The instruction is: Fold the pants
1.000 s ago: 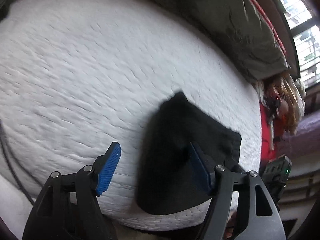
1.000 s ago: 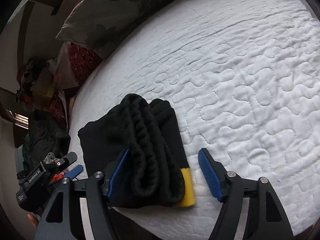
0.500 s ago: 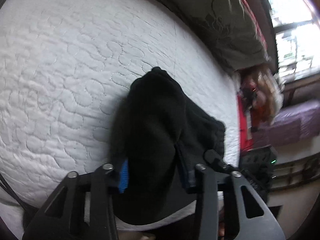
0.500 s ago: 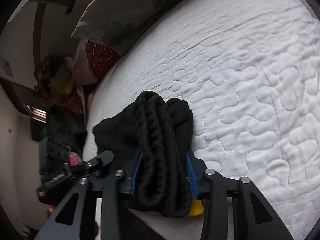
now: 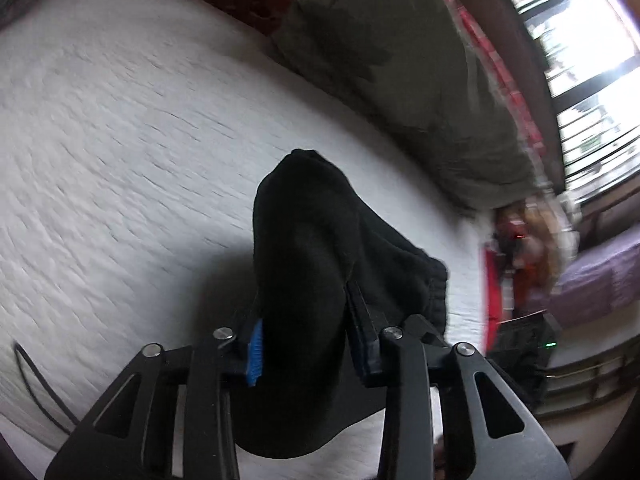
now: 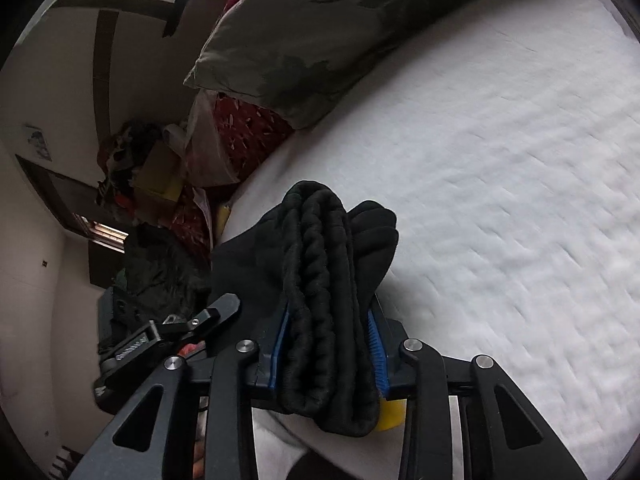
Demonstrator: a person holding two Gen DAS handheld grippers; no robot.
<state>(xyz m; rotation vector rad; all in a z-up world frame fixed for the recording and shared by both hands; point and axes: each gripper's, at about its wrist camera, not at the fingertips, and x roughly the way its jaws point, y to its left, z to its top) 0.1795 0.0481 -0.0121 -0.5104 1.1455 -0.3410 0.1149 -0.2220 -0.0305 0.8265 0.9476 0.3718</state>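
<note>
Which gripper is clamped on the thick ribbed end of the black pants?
The right gripper: ribbed folds of the pants bulge between its pads. The left gripper pinches smooth fabric.

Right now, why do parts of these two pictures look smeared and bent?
Left wrist view: the white quilt is streaked by motion blur, the window blows out to glare, and the black pants are too dark for detail. Right wrist view: the quilt is smeared at right, and the fisheye curves the bed edge.

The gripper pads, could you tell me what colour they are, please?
Blue pads, clearest in the right wrist view.
</note>
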